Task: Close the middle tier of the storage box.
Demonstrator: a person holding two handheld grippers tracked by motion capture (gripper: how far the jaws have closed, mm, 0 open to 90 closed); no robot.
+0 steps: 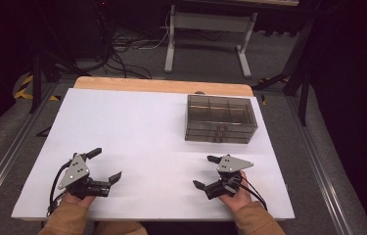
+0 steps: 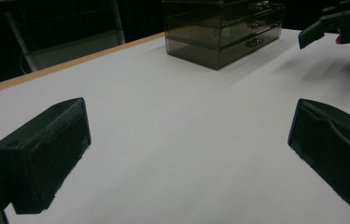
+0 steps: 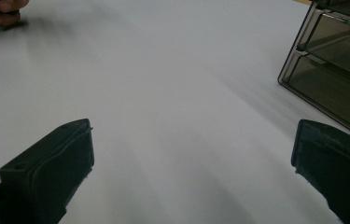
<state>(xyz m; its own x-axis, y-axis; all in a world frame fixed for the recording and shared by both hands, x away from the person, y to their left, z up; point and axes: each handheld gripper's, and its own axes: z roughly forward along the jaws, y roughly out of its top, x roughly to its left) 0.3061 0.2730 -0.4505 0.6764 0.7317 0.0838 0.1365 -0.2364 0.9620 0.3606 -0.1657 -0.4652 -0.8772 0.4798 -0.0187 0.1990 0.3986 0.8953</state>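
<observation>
Left hand-held gripper [image 1: 106,164] at 7 o'clock, jaws spread, empty. Right hand-held gripper [image 1: 206,171] at 5 o'clock, likewise released. Smoked drawer box [image 1: 221,119] at 1 o'clock on counter [image 1: 137,132], drawers closed, untouched. Judged: work not begun; reach pending.

Open white table [image 1: 137,127] is left free ahead of both grippers; passage is blocked only by the smoked drawer box [image 1: 221,119] at the far right.
</observation>
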